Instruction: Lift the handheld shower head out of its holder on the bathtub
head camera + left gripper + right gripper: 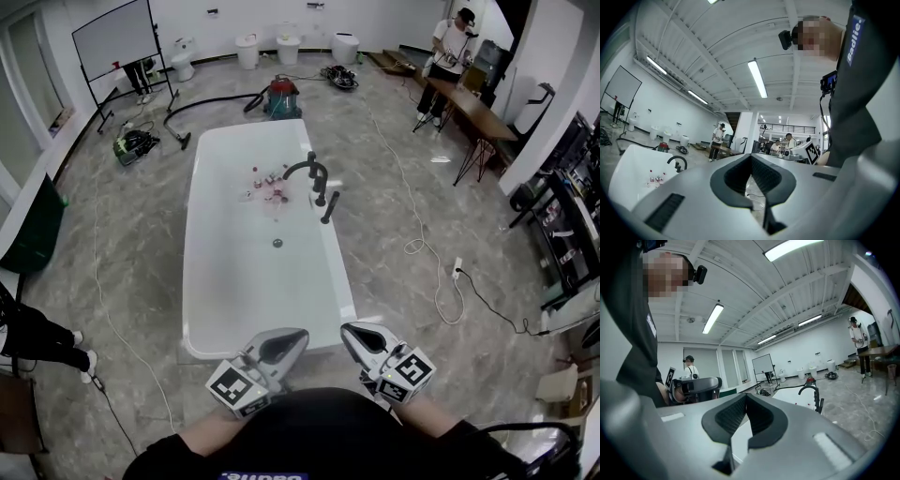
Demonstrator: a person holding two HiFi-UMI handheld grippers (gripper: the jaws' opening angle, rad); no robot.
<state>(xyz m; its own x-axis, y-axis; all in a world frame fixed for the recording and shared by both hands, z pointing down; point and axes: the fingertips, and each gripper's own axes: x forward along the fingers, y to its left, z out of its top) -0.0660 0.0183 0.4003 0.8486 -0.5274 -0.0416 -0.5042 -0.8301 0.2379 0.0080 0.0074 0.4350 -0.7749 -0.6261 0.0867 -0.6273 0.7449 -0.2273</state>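
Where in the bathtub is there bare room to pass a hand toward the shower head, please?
The near half of the bathtub, between the drain and near rim, is bare. Small bottles crowd the bottom left of the faucet and shower head.

The handheld shower head is a slim black wand. It stands tilted in its holder (too small here to make out) on the right-hand rim of the white bathtub, just beside the arched black faucet. The tub is a long, rounded rectangle on the grey floor.
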